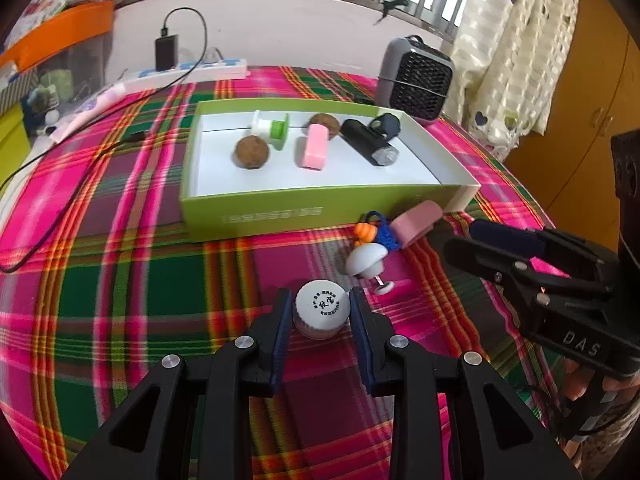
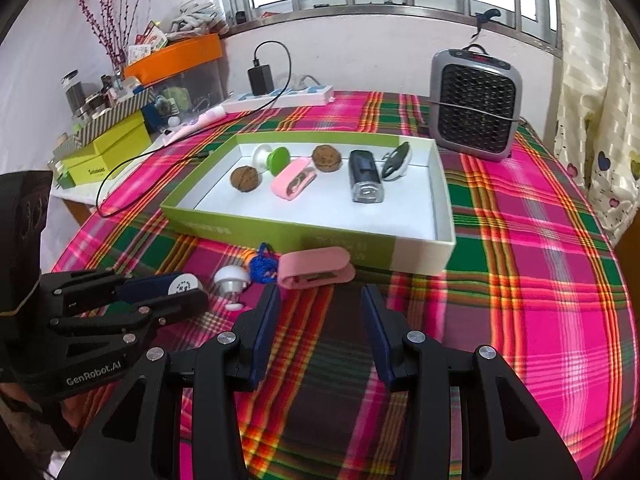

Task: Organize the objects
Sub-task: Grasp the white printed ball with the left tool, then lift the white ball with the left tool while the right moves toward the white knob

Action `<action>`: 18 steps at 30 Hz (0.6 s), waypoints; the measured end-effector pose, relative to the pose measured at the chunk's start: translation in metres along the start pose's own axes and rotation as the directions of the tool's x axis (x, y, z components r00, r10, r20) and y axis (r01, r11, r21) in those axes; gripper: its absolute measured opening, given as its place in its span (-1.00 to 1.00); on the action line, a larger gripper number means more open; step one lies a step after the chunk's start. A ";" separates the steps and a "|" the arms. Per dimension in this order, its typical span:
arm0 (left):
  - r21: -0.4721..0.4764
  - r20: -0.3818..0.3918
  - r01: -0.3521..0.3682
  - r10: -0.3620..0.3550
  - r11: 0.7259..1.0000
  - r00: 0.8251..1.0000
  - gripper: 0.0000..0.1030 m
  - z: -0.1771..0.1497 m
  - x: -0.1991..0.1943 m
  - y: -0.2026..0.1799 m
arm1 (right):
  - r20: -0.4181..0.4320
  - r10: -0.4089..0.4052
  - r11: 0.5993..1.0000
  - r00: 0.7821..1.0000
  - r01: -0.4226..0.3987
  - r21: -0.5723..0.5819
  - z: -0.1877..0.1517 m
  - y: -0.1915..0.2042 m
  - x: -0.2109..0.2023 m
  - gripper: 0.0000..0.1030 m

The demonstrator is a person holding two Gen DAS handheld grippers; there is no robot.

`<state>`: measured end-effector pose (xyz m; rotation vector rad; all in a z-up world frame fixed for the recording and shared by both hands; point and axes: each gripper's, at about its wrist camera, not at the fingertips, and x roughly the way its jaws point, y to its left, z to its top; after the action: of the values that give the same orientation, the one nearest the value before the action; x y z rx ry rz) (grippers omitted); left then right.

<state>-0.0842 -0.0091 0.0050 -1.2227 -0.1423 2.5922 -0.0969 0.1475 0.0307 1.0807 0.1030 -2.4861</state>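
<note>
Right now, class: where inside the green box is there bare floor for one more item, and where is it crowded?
Bare: the green box floor along its near wall and right end, past the black flashlight. Crowded: the back row, from the green-and-white spool to the flashlight.

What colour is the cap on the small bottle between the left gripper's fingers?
White, with dark printed lettering; the bottle cap shows best in the left wrist view.

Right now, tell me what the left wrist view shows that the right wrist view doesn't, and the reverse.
Only the left wrist view: the left gripper squeezing the white bottle from both sides.
Only the right wrist view: the right gripper open over bare cloth, and the yellow-green boxes off the table's left side.
Both: the green tray, the pink clip before it, the heater.
</note>
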 end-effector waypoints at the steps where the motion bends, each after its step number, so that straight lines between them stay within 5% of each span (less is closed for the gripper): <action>1: -0.004 0.001 -0.004 0.004 1.000 1.000 -0.48 0.000 -0.001 0.002 | -0.004 0.006 1.000 1.000 -0.006 -0.005 0.000 0.003 0.002 -0.17; 18: -0.071 0.018 -0.026 0.028 0.997 0.999 -0.48 -0.004 -0.010 0.036 | -0.068 0.087 0.993 0.994 -0.092 -0.075 0.003 0.043 0.027 -0.17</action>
<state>-0.0819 -0.0469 0.0022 -1.2317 -0.2245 2.6435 -0.0979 0.0979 0.0175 1.1083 0.1663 -2.3488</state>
